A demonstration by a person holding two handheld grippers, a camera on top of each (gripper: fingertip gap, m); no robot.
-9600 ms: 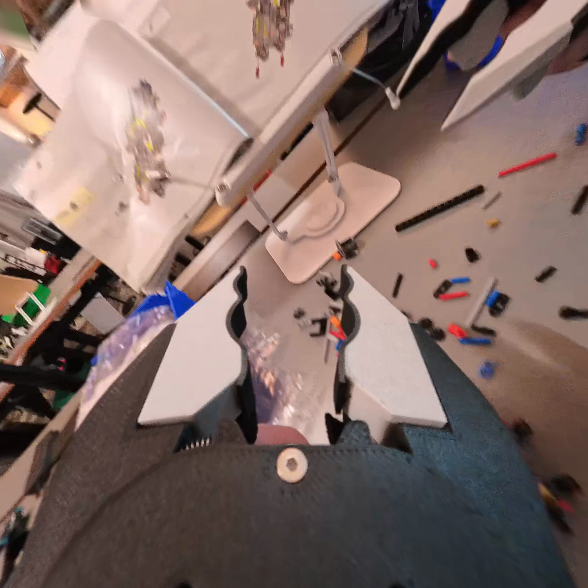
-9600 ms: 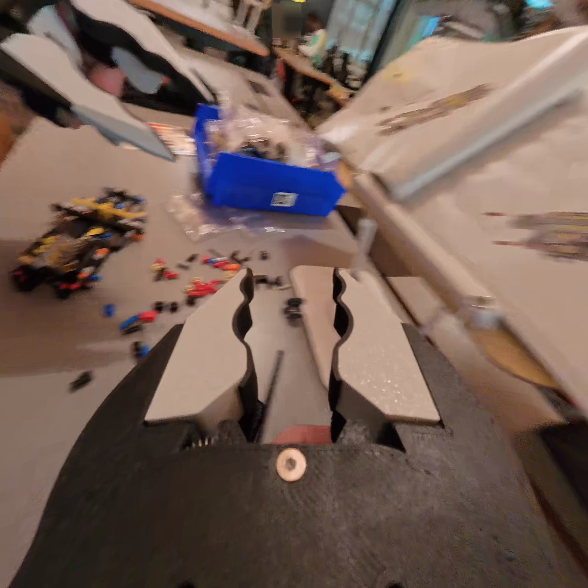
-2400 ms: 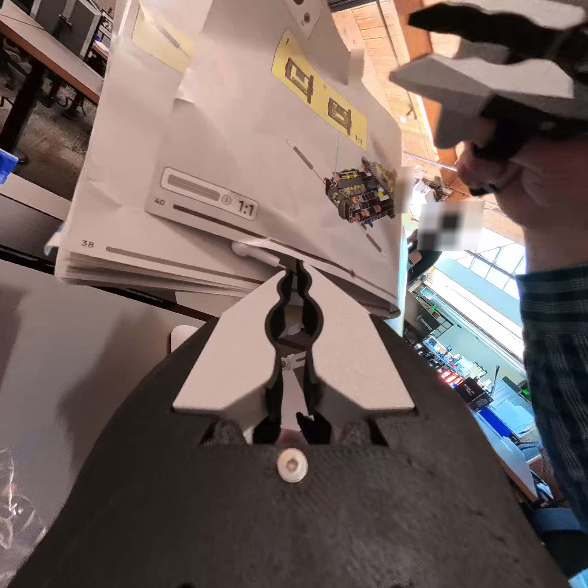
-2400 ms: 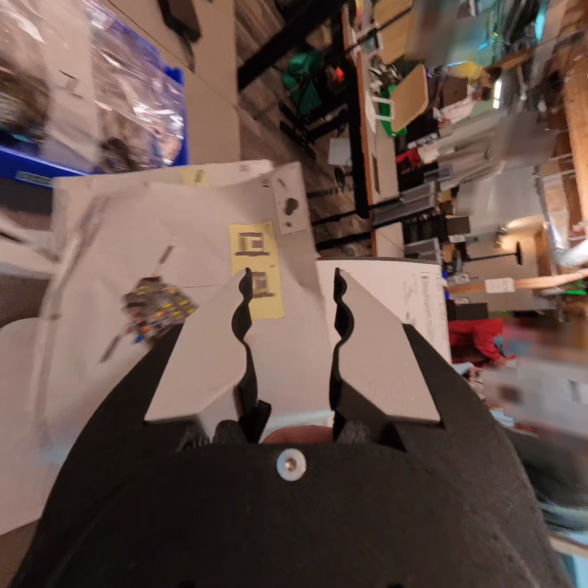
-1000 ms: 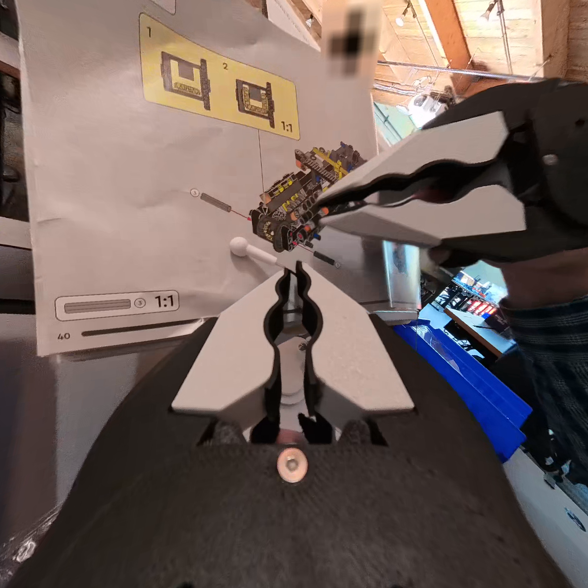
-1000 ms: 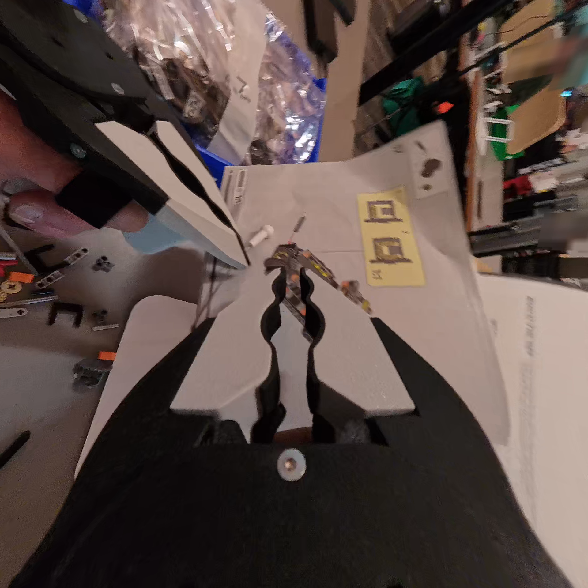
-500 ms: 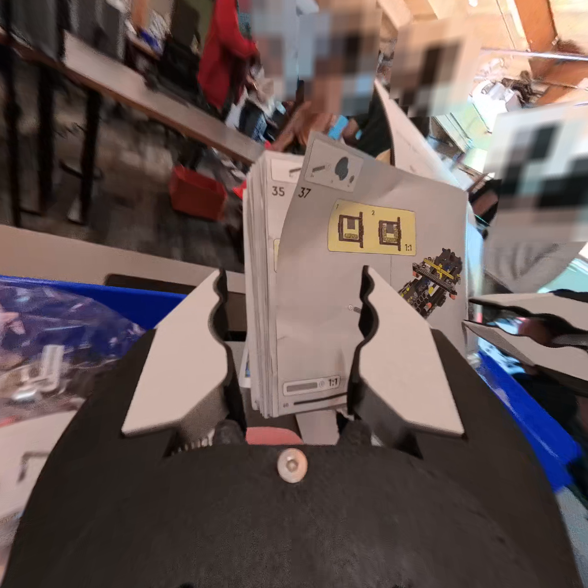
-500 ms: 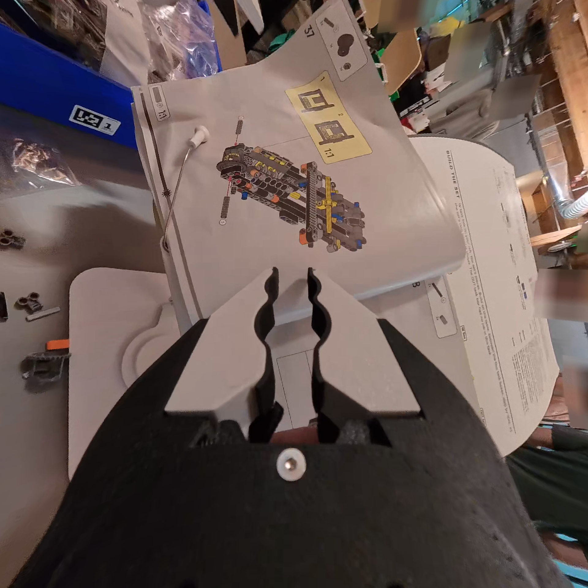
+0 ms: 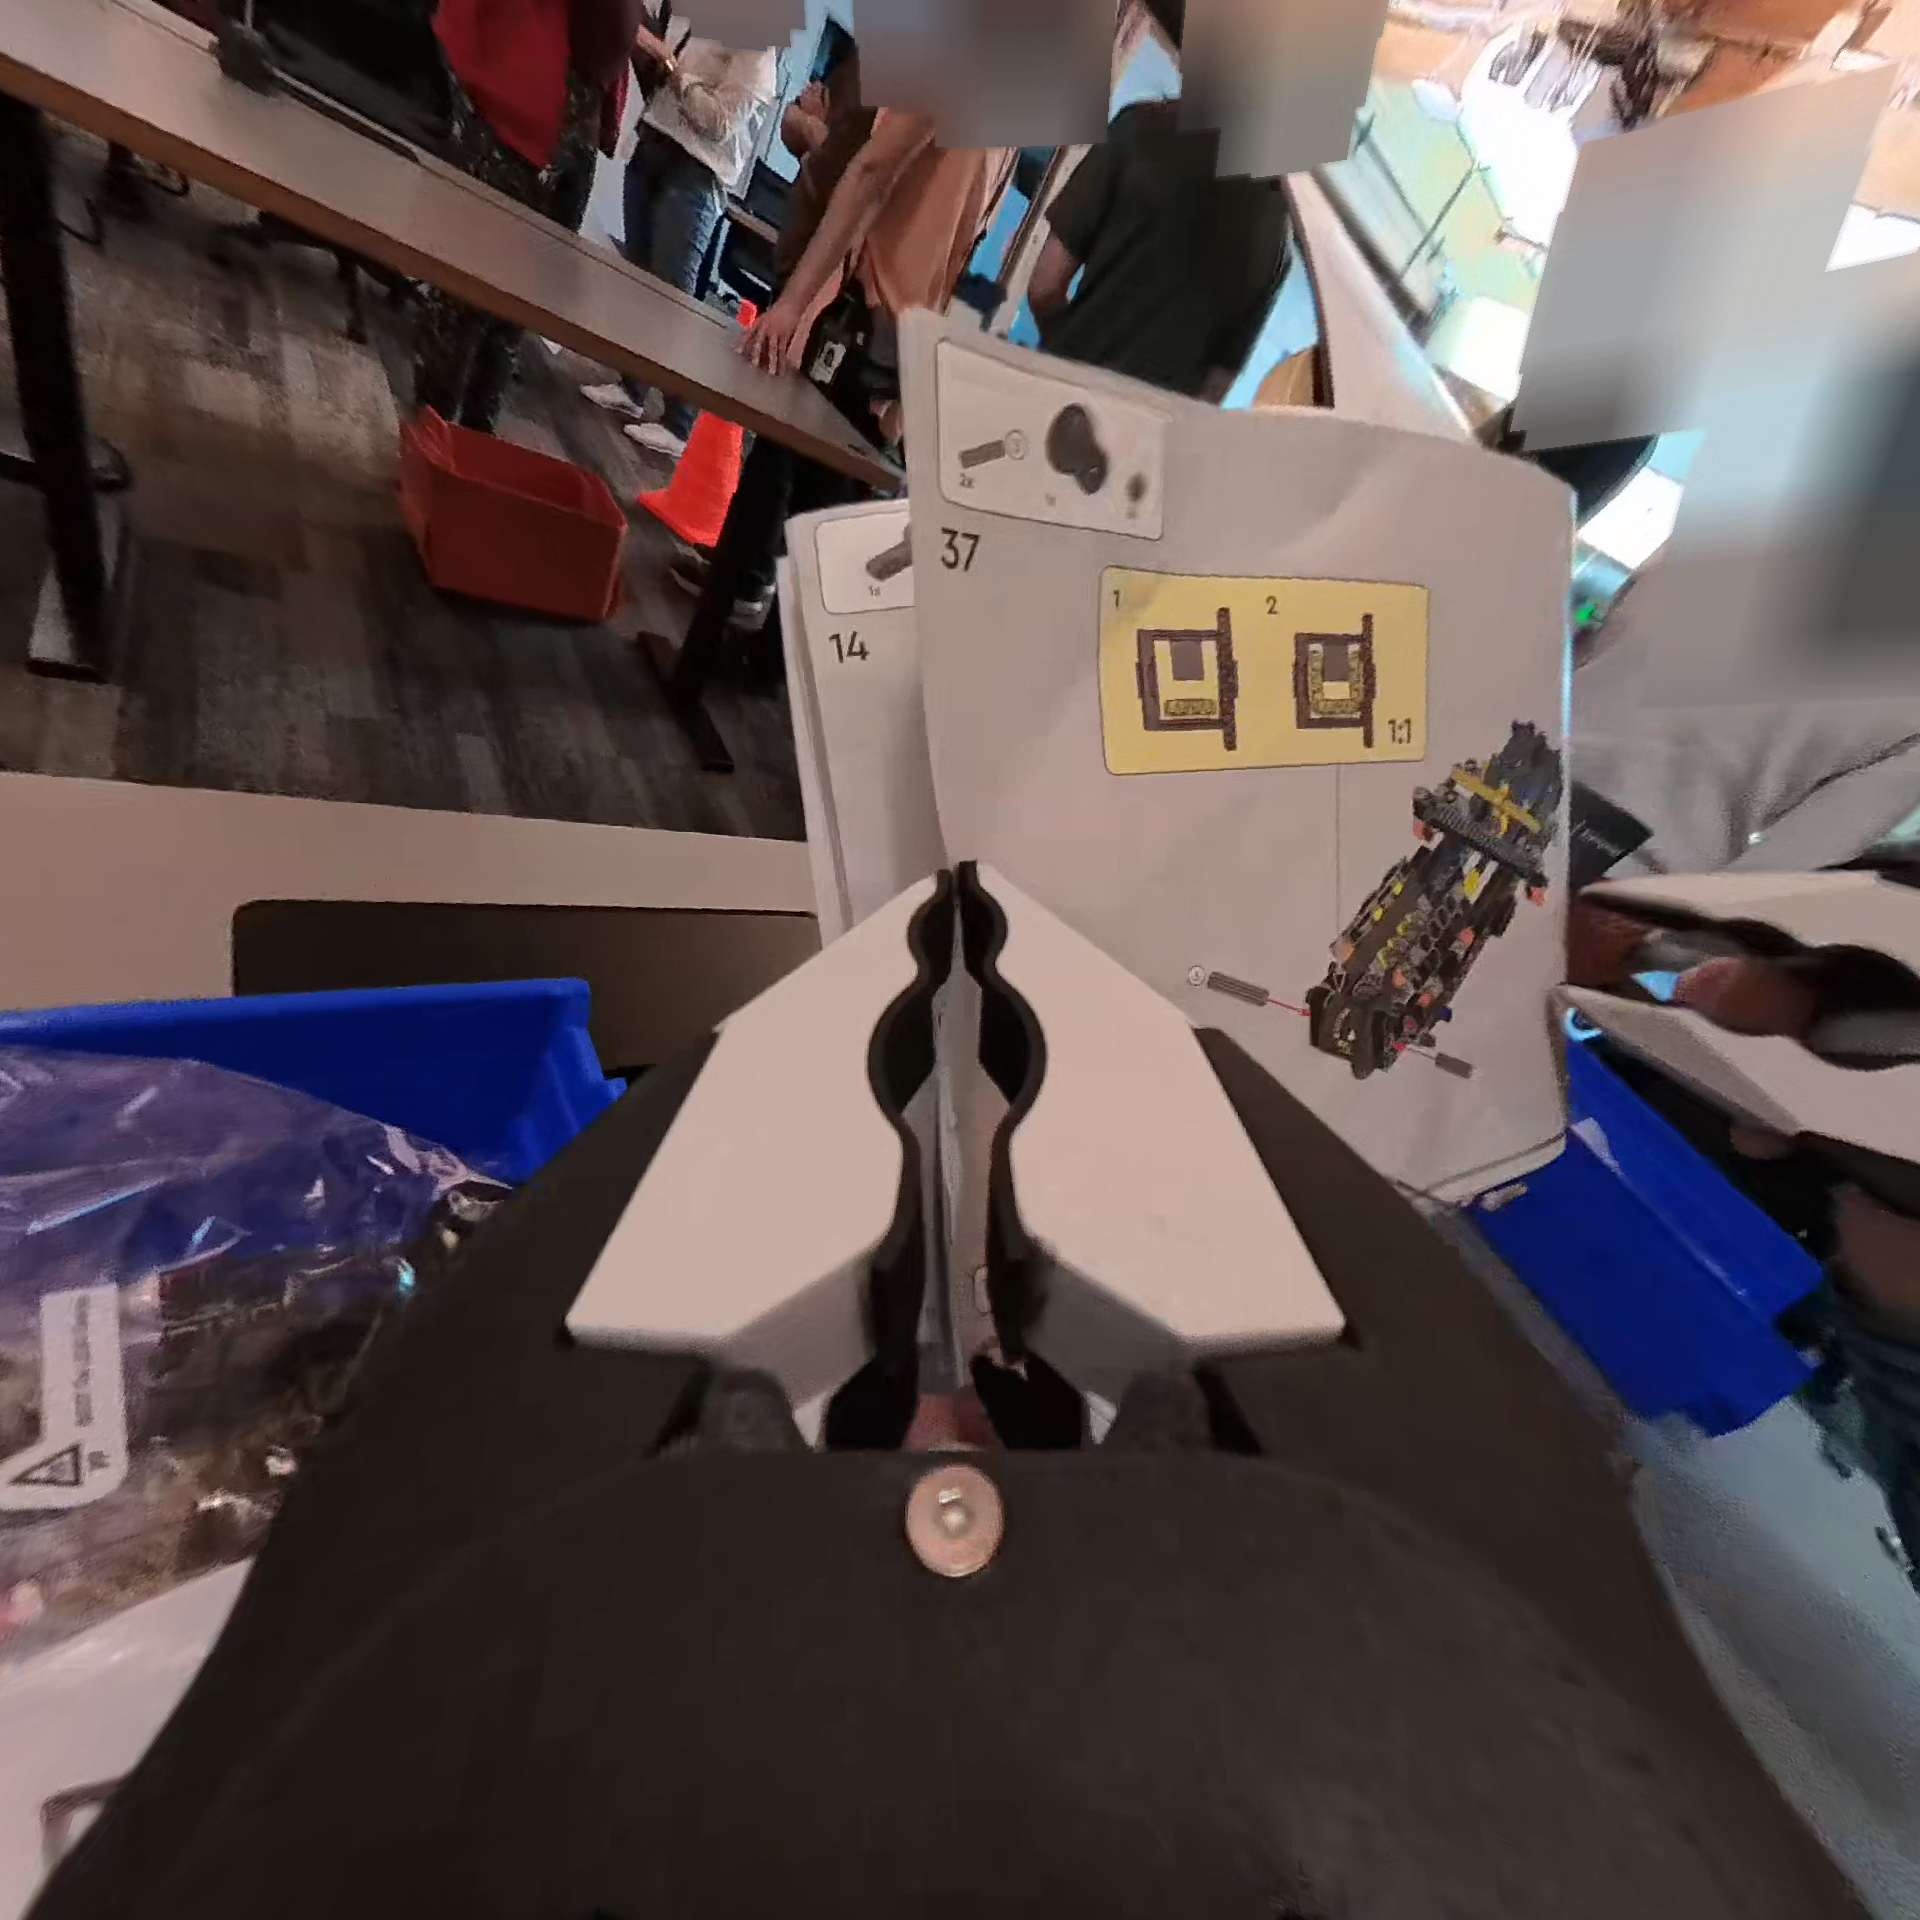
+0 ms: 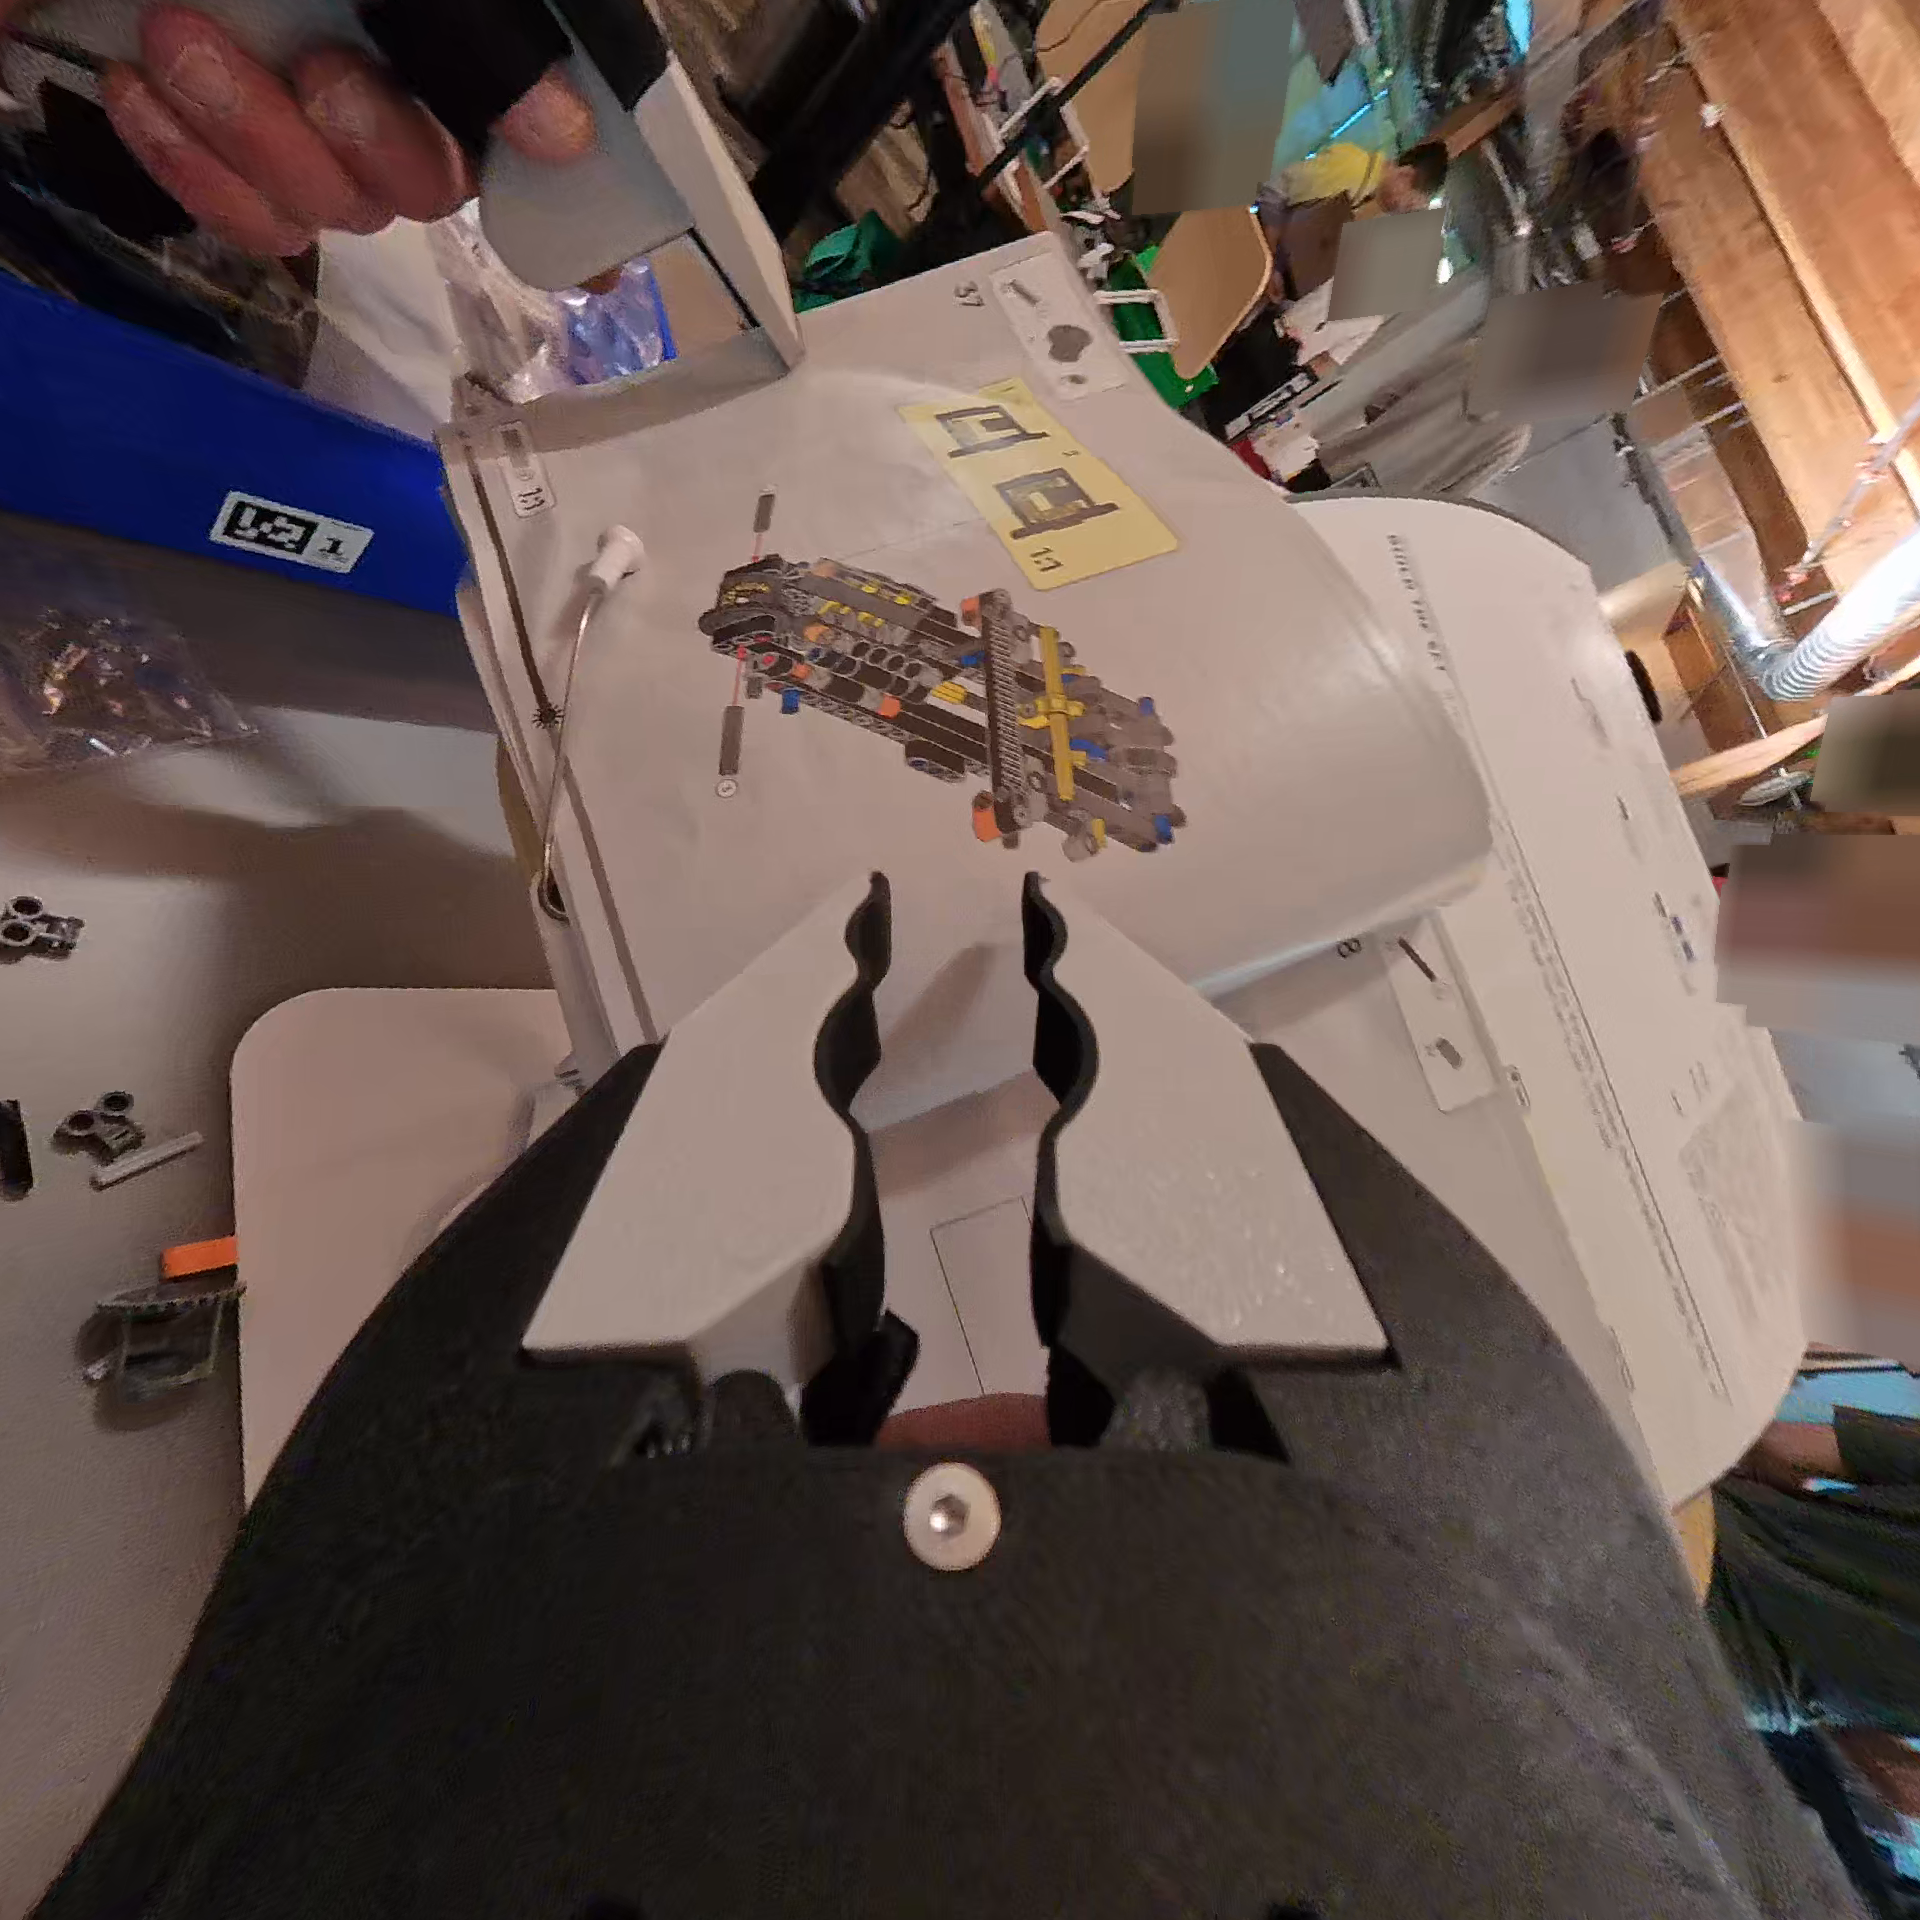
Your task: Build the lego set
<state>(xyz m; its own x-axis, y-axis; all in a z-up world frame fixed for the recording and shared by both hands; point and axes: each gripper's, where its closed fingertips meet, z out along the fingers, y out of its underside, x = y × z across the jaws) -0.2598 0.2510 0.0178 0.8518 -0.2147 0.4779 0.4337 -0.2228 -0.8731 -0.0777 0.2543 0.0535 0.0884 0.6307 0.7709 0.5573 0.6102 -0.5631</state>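
The left gripper [image 9: 954, 883] was closed on the lower edge of a page of the instruction booklet [image 9: 1226, 862], its tips meeting with the paper pinched between them. The booklet stood upright on a white stand [image 10: 353, 1122], and a white-tipped wire page holder [image 10: 582, 665] rose along the booklet's left margin. The held page carried a drawing of a dark vehicle chassis and a yellow inset panel. The right gripper [image 10: 954, 894] hovered just below the booklet's curled open page with a narrow gap between its fingers and nothing between them. In the left wrist view the right gripper appeared at the booklet's right edge, blurred.

Loose lego pieces [image 10: 99, 1132], grey and black with one orange part, lay on the grey tabletop [image 10: 104, 1507] to the left of the stand. A blue bin [image 10: 208, 447] sat behind the booklet on its left, with clear bags of parts [image 9: 208, 1236] in and beside it. A hand [image 10: 270, 135] held the left gripper's body above the booklet's upper left corner
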